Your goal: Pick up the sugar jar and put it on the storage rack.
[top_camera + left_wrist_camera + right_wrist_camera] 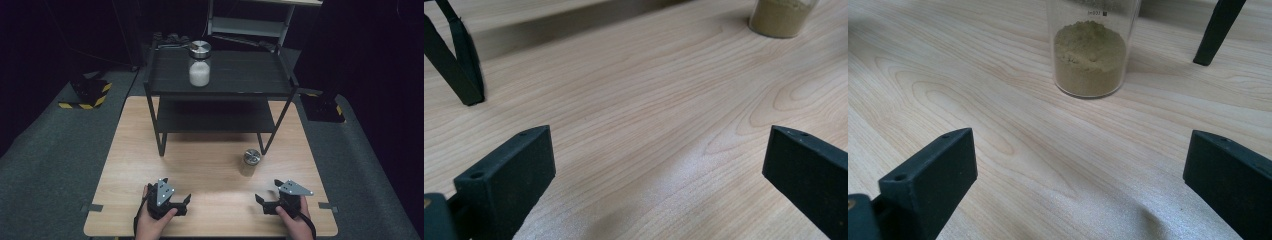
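A small glass jar of tan powder [249,162] with a metal lid stands on the wooden table [150,165], just in front of the shelf's right front leg. The same jar [1090,55] rises ahead of my right gripper [1080,172], whose jaws are wide apart with nothing between them. In the high view the right gripper [265,204] rests near the front right edge. My left gripper [181,205] sits at the front left, open and holding nothing; its own view [659,165] catches the jar's base [781,19] at the top right. A larger jar of white powder [199,64] stands on the shelf's top.
A black two-tier metal shelf [220,82] stands at the back of the table; one leg [459,70] shows in the left gripper view, another [1215,32] in the right gripper view. Dark floor surrounds the table. Yellow-black striped bases [90,95] sit on the floor.
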`<state>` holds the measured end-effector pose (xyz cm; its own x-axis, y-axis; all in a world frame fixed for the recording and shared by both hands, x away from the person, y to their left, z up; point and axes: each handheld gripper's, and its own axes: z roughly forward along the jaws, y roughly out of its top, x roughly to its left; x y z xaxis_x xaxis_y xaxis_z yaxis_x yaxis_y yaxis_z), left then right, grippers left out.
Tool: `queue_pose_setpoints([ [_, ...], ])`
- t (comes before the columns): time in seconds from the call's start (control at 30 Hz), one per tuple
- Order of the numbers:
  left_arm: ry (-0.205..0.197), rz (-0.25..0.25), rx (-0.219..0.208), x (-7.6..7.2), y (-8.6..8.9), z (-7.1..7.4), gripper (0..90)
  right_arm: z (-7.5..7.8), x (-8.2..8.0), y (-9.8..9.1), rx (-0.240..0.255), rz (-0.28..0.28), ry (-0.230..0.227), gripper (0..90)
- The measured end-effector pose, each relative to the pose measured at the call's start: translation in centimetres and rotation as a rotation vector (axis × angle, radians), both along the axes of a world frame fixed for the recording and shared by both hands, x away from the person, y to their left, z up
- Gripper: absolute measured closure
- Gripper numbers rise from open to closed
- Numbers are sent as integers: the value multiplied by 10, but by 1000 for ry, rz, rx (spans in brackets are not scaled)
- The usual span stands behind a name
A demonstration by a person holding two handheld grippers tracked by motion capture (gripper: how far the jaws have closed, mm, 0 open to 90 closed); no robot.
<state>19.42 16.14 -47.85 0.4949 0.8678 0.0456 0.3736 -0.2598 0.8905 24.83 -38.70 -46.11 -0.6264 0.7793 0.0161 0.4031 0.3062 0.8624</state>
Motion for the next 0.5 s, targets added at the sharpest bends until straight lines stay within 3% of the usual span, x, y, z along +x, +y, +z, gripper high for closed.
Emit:
queue_pose_setpoints([
  [0.23,-35,-44,40,1,2,-1,9,0,-1,1,1,-20,0,5],
  [0.4,-6,-37,42,8,3,2,9,-1,-5,2,7,-36,-11,5],
  [0.5,-16,-24,68,5,-2,2,11,-1,-5,3,-4,-26,-16,5],
])
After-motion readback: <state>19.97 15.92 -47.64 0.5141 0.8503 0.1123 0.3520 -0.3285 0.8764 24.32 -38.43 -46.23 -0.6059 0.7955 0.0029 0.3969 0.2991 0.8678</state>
